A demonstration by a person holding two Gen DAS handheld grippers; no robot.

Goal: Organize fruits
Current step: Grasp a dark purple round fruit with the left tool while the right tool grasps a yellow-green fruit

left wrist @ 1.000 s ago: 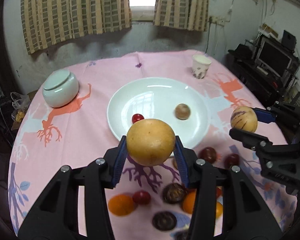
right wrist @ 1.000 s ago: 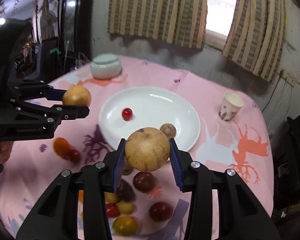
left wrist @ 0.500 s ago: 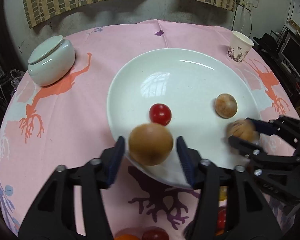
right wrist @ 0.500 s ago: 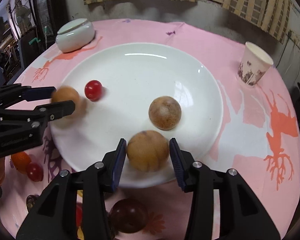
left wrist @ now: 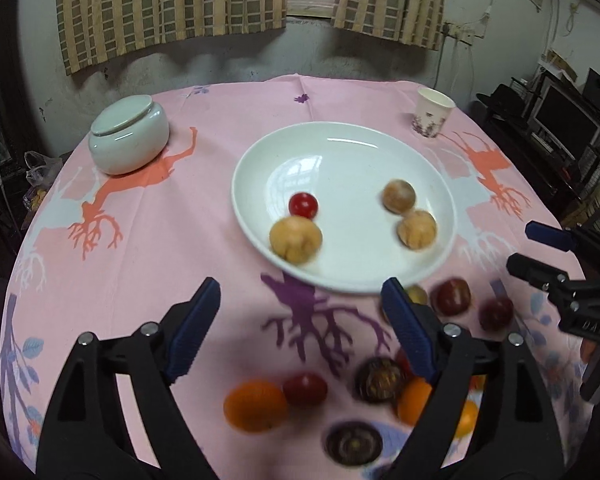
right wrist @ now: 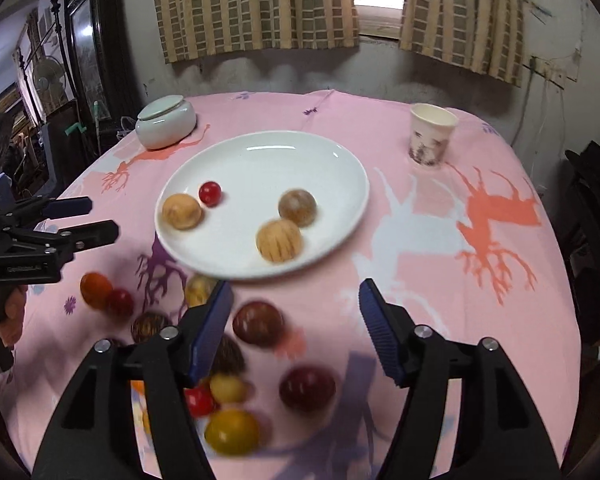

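Note:
A white plate [left wrist: 340, 152] [right wrist: 260, 164] on the pink tablecloth holds three tan round fruits and a small red fruit [left wrist: 303, 205] [right wrist: 210, 193]. One tan fruit [left wrist: 295, 239] [right wrist: 181, 211] lies at the plate's near left, one [left wrist: 417, 229] [right wrist: 279, 240] at its near right, one [left wrist: 398, 196] [right wrist: 297, 207] behind that. My left gripper [left wrist: 300, 312] is open and empty, short of the plate. My right gripper [right wrist: 294, 312] is open and empty too. Each gripper shows in the other's view, the right [left wrist: 540, 252] and the left [right wrist: 80, 220].
Several loose fruits lie near the table's front: an orange [left wrist: 255, 405], dark red fruits [left wrist: 453, 297] [right wrist: 307, 388], a yellow one [right wrist: 232, 432], dark brown ones [left wrist: 380, 378]. A lidded white jar [left wrist: 129, 134] [right wrist: 166, 121] stands back left, a paper cup [left wrist: 432, 118] [right wrist: 432, 134] back right.
Both grippers lowered their tan fruits onto the plate, opened and let go, then drew back and up. The two fruits now lie on the plate.

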